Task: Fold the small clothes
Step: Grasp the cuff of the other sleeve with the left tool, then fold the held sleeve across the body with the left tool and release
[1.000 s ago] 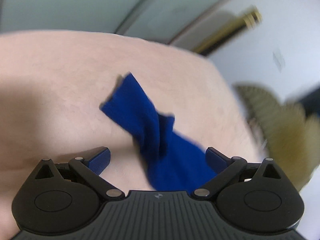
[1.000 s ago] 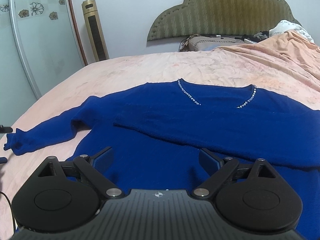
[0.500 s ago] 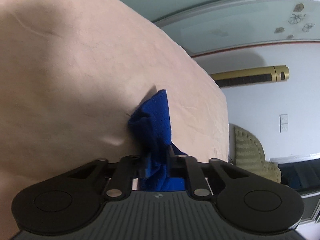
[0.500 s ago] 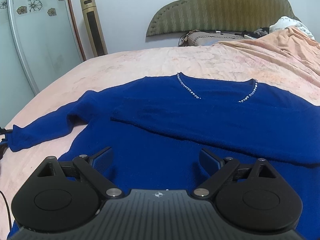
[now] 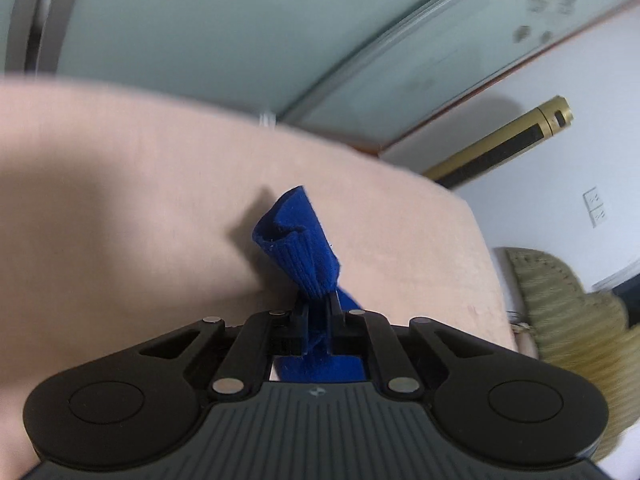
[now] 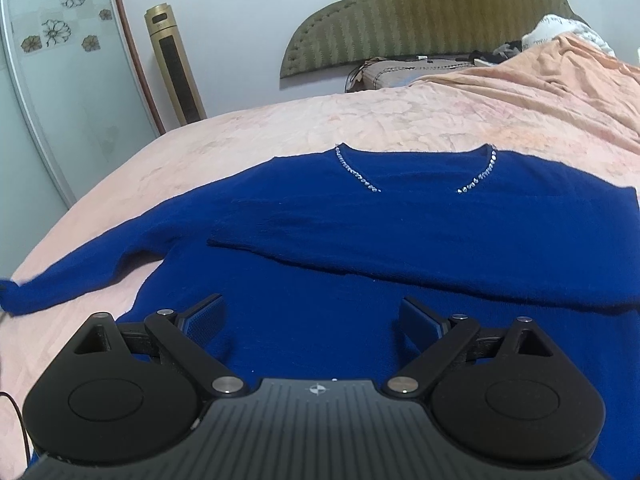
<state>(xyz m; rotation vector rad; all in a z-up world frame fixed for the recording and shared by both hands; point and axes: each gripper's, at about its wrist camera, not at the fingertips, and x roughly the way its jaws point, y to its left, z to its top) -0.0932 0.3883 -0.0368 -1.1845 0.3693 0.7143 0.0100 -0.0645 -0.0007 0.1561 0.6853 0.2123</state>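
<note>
A royal-blue sweater [image 6: 360, 248] with a beaded V-neck lies flat on the pink bedspread [image 6: 400, 120]. One sleeve is folded across its chest; the other sleeve [image 6: 80, 268] stretches out to the left. My left gripper [image 5: 318, 304] is shut on that sleeve's ribbed cuff [image 5: 296, 240] and holds it just above the bed; the cuff sticks up past the fingertips. My right gripper [image 6: 312, 316] is open and empty, hovering over the sweater's lower body.
A green padded headboard [image 6: 432, 12] and a rumpled orange blanket [image 6: 560, 76] lie beyond the sweater. A gold tower fan [image 6: 172, 64] and a frosted glass door [image 6: 60, 100] stand at the left. The bed's left edge is near the held cuff.
My left gripper went from open around the sleeve end to shut on the cuff and has lifted it. The outstretched sleeve has pulled straighter. My right gripper stays open.
</note>
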